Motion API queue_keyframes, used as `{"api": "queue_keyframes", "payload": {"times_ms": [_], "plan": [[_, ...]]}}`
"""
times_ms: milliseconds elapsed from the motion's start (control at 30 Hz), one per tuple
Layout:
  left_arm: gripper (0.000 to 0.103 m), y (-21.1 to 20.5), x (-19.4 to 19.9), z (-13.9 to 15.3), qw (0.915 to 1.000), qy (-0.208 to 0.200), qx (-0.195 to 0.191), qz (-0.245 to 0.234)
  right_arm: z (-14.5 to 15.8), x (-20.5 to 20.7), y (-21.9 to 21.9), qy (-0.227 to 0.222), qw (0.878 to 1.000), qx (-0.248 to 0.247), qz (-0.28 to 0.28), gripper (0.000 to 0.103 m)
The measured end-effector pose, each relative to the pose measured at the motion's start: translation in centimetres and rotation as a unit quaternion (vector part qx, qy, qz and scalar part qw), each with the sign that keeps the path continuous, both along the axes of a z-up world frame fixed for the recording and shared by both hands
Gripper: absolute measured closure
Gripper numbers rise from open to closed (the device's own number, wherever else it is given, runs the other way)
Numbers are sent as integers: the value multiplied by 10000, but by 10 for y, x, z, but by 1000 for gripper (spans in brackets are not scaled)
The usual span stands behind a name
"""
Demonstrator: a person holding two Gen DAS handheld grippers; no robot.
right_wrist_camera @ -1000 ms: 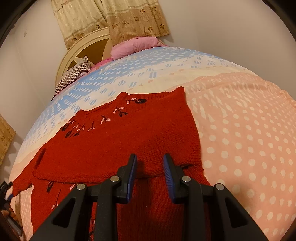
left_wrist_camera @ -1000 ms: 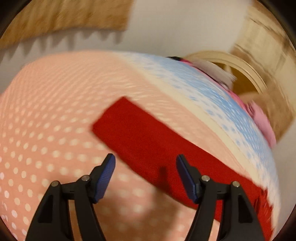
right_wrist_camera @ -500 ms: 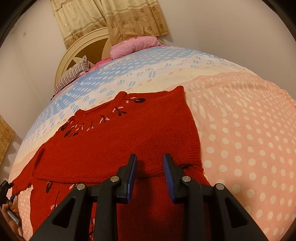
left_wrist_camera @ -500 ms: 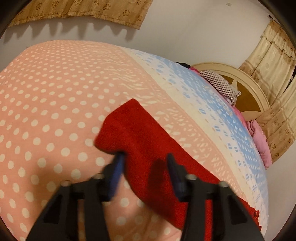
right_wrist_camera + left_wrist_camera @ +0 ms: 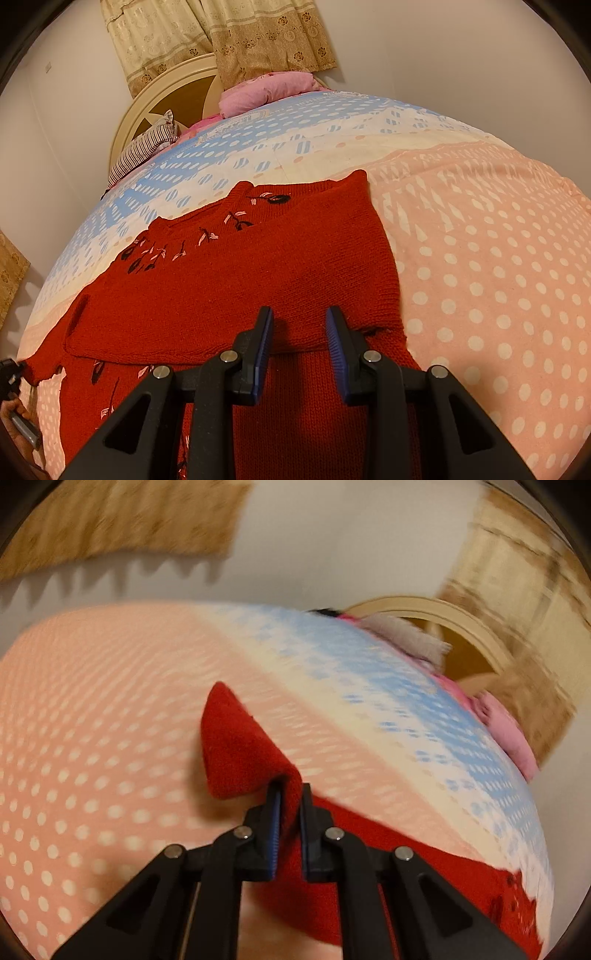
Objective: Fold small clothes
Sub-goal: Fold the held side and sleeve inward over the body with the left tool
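Observation:
A red knitted sweater (image 5: 236,291) with small dark and pink embroidery lies on the bed, one sleeve folded across its body. My right gripper (image 5: 299,317) is open and empty, just over the folded sleeve's lower edge. My left gripper (image 5: 289,795) is shut on the end of the sweater's other sleeve (image 5: 236,753) and holds it lifted off the bedspread; the rest of the sweater (image 5: 424,867) trails to the right. That view is motion-blurred.
The bed has a pink polka-dot and blue patterned cover (image 5: 480,280). A round cream headboard (image 5: 155,96), a striped pillow (image 5: 144,151) and a pink pillow (image 5: 269,90) are at the far end. Curtains (image 5: 236,33) hang behind. White walls surround the bed.
My left gripper has closed on the sleeve end and lifted it off the bed. My right gripper and the folded sleeve have not moved.

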State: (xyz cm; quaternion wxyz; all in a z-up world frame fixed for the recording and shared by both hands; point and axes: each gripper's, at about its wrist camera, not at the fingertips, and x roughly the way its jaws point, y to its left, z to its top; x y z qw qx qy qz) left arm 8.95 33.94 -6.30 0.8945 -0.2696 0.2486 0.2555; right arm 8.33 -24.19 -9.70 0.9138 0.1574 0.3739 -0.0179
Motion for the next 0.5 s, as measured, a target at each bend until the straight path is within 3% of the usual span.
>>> {"api": "queue_keyframes", "payload": {"times_ms": [167,333,500], "plan": [[94,-86,31,33,9899,-203,762,-1179,0,0,-1,-1,10000,8,3,72],[94,-193,55,42,9616,-292,1164,-2468,1,0,0,-6,10000,26,-4,72],[94,-270,72,16,9343,188,1399,-3275,1,-1,0,-24,10000,79,-16,72]]}}
